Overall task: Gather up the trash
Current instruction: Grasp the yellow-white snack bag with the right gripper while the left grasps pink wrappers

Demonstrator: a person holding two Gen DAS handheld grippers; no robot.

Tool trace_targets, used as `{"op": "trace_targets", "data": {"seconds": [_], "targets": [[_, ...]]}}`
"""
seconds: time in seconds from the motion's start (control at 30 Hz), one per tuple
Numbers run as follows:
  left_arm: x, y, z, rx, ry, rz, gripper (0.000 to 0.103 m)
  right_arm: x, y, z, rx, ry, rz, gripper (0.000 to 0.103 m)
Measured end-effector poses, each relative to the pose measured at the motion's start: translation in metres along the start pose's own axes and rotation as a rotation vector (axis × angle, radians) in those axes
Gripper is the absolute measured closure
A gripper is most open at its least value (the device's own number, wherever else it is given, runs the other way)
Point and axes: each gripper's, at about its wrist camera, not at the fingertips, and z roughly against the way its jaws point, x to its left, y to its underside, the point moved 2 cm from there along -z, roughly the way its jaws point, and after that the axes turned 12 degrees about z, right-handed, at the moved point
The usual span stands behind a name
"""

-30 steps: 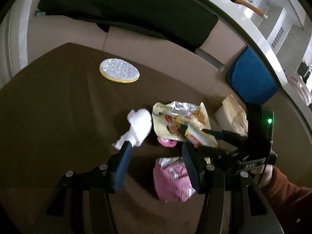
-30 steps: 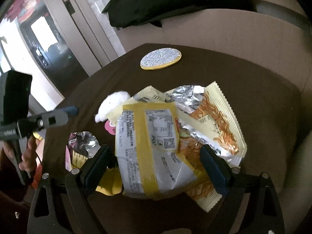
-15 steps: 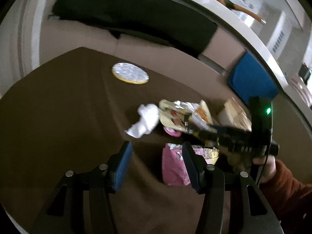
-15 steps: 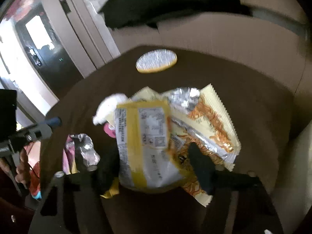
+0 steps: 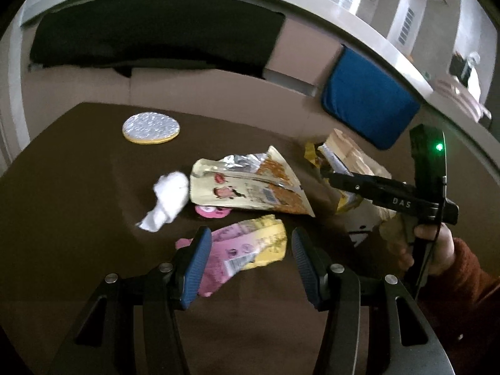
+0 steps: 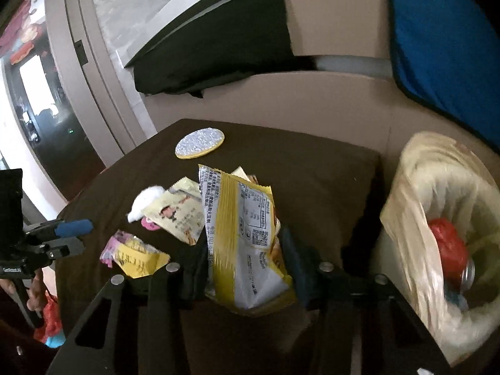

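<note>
Dark brown bench (image 5: 78,203) against a beige sofa. Lined trash bin (image 6: 443,234) stands just beside its right edge (red wrapper inside). Right gripper (image 6: 247,262) jaws closing, pressing on a yellow-and-white snack wrapper (image 6: 243,225) lifted off the bench. Left gripper (image 5: 250,262) jaws apart, empty, above a pink-yellow wrapper (image 5: 247,250). Cream noodle bag (image 5: 247,184), white tissue wad (image 5: 168,200) and foil coaster (image 5: 151,126) lie on the bench.

Dark brown table (image 5: 78,203), beige bench seat (image 6: 328,100), blue cushion (image 5: 365,109), black cushion (image 5: 156,40)

Home living room: beige sofa (image 6: 328,100), blue cushion (image 5: 368,106), brown low table (image 5: 78,187).
</note>
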Motion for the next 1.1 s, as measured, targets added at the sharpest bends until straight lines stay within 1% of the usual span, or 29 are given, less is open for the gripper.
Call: {"op": "trace_targets", "data": {"seconds": [0.07,0.1,0.27,0.33,0.43,0.5,0.53,0.6,0.67,0.8,0.83,0.87,0.9,0.93,0.97,1.07,1.1], "targets": [[-0.005,0.003,-0.004,0.029,-0.003,0.020,0.049,-0.002,0.006,0.003,-0.007,-0.001,-0.012,0.061],[-0.005,0.005,-0.006,0.051,0.000,0.049,0.049,-0.002,0.008,0.003,-0.009,-0.004,-0.018,0.061],[0.003,0.018,-0.019,0.159,0.026,0.239,0.049,-0.007,0.016,0.006,-0.025,-0.020,-0.059,0.061],[0.009,0.017,-0.025,0.160,0.014,0.315,0.049,-0.007,0.018,0.007,-0.030,-0.017,-0.063,0.061],[0.024,0.008,-0.040,0.128,-0.009,0.480,0.049,-0.005,0.020,0.010,-0.036,0.004,-0.055,0.061],[0.033,0.001,-0.053,0.098,-0.041,0.564,0.049,-0.002,0.021,0.011,-0.039,0.038,-0.036,0.061],[0.035,-0.002,-0.059,0.086,-0.061,0.586,0.049,0.000,0.022,0.011,-0.040,0.057,-0.023,0.061],[0.037,-0.007,-0.072,0.070,-0.103,0.605,0.049,0.004,0.024,0.011,-0.038,0.086,-0.001,0.061],[0.038,-0.013,-0.082,0.046,-0.127,0.608,0.049,0.006,0.026,0.009,-0.035,0.099,0.010,0.061],[0.038,-0.017,-0.083,-0.009,-0.171,0.573,0.049,0.005,0.030,0.002,-0.021,0.076,-0.001,0.061],[0.037,-0.017,-0.080,-0.023,-0.176,0.560,0.054,0.006,0.031,0.000,-0.018,0.064,-0.005,0.061],[0.036,-0.016,-0.077,-0.036,-0.182,0.548,0.063,0.006,0.031,-0.001,-0.015,0.057,-0.005,0.061],[0.035,-0.017,-0.072,-0.053,-0.193,0.523,0.064,0.008,0.032,-0.003,-0.012,0.050,-0.003,0.061],[0.036,-0.017,-0.069,-0.063,-0.197,0.510,0.068,0.010,0.033,-0.003,-0.010,0.047,-0.002,0.061],[0.036,-0.018,-0.064,-0.078,-0.205,0.492,0.076,0.012,0.034,-0.005,-0.007,0.041,-0.002,0.061],[0.034,-0.020,-0.051,-0.125,-0.227,0.440,0.081,0.018,0.035,-0.009,-0.006,0.025,0.000,0.061],[0.034,-0.020,-0.046,-0.136,-0.229,0.428,0.081,0.020,0.035,-0.010,-0.005,0.022,0.003,0.061]]}}
